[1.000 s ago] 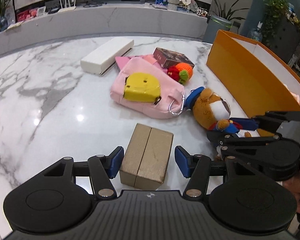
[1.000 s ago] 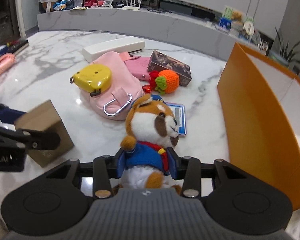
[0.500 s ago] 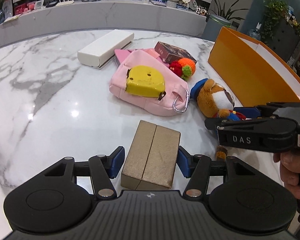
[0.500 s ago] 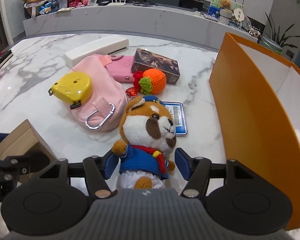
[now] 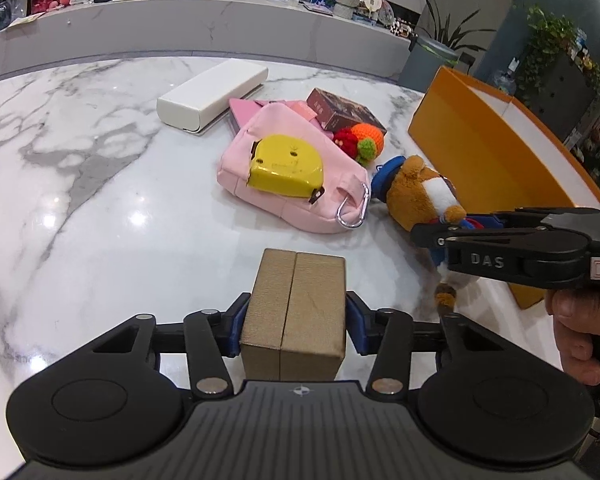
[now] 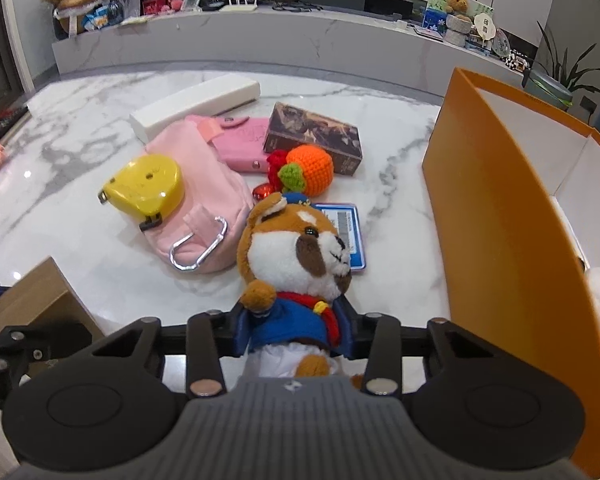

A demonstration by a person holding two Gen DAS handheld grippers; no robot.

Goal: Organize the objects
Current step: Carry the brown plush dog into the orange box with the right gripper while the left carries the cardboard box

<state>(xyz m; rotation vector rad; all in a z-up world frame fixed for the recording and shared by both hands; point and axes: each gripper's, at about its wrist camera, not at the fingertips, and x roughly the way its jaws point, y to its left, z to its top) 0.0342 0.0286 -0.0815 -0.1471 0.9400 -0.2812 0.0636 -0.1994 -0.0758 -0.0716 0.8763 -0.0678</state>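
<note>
Cardboard box [image 5: 294, 312], rigid and light, sat at 6 o'clock on tabletop [image 5: 100, 208], clamped at both side faces by left claw [image 5: 294, 326], just closed. Soft plush dog [image 6: 296, 256], squeezed at torso by right claw [image 6: 294, 330], also just closed.

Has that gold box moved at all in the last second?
Cannot tell. The gold box looks about as far from the pink pouch; the left gripper has just been closing and now pinches its sides.

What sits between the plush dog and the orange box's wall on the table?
In the right wrist view, a blue-framed card lies flat on the marble beside the plush dog; beyond it the stretch to the orange box is bare.
</note>
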